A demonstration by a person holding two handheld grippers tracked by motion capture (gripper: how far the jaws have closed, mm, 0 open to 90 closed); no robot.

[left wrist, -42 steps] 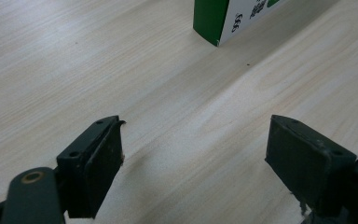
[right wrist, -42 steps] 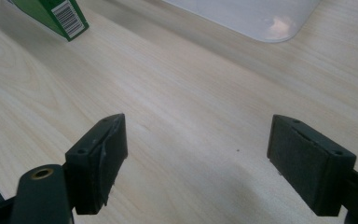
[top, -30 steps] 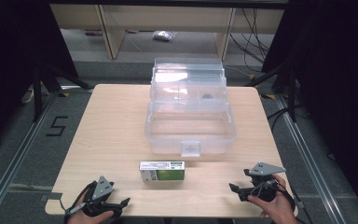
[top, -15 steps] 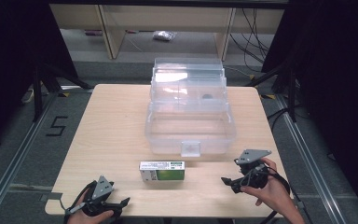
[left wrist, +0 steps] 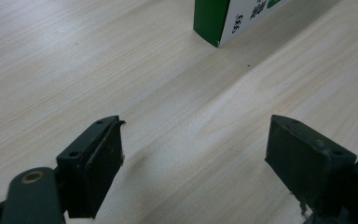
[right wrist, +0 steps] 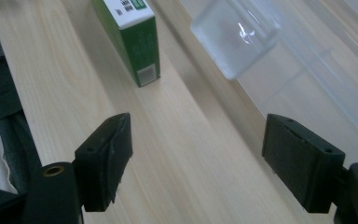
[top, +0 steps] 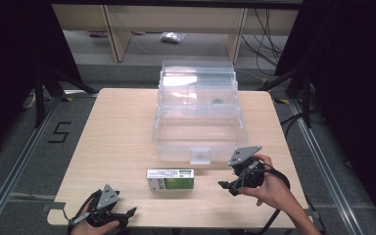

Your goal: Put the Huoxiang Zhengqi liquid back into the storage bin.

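Observation:
A green and white carton lies flat on the wooden table, just in front of a clear plastic box whose lid stands open. My left gripper rests at the table's front left edge, open, jaws empty. Its own view has the carton's green end ahead of the jaws. My right gripper is held to the right of the carton, open and pointing toward it. In its view the carton lies ahead on the left and the box's latch on the right.
The clear box's front latch hangs toward the carton. Black curtains and stand legs flank the table. A shelf unit stands beyond the far edge. A floor mark "5" lies to the left.
The right gripper has moved left and forward from the table's front right corner toward the carton. The left gripper has stayed in place.

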